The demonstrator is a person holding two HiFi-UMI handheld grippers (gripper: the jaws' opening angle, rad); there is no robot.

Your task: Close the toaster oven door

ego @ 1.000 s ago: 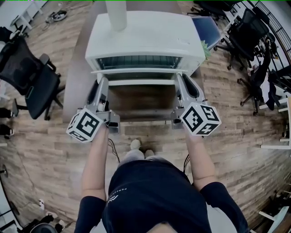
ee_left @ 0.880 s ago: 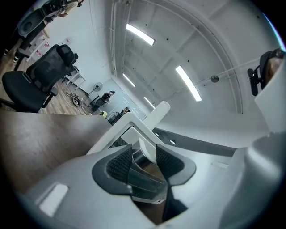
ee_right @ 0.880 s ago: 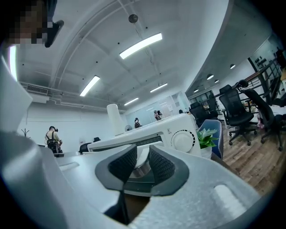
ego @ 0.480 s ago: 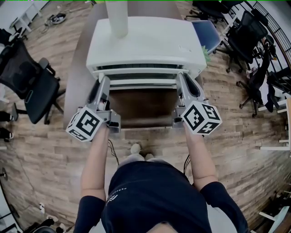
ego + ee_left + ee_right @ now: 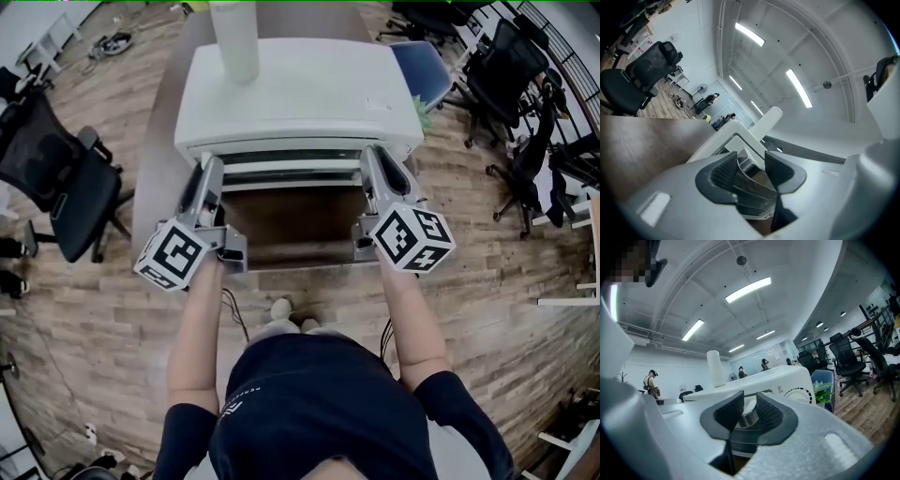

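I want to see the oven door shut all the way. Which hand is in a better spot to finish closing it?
Probably the right. The right gripper hugs the handle at its metal end. The left gripper has just been opening its jaws, with the handle loose between them. The door is nearly shut.

bright, even light from ceiling strip lights point(image 5: 747, 289) — fisheye bending and dark corners, close parts soft.
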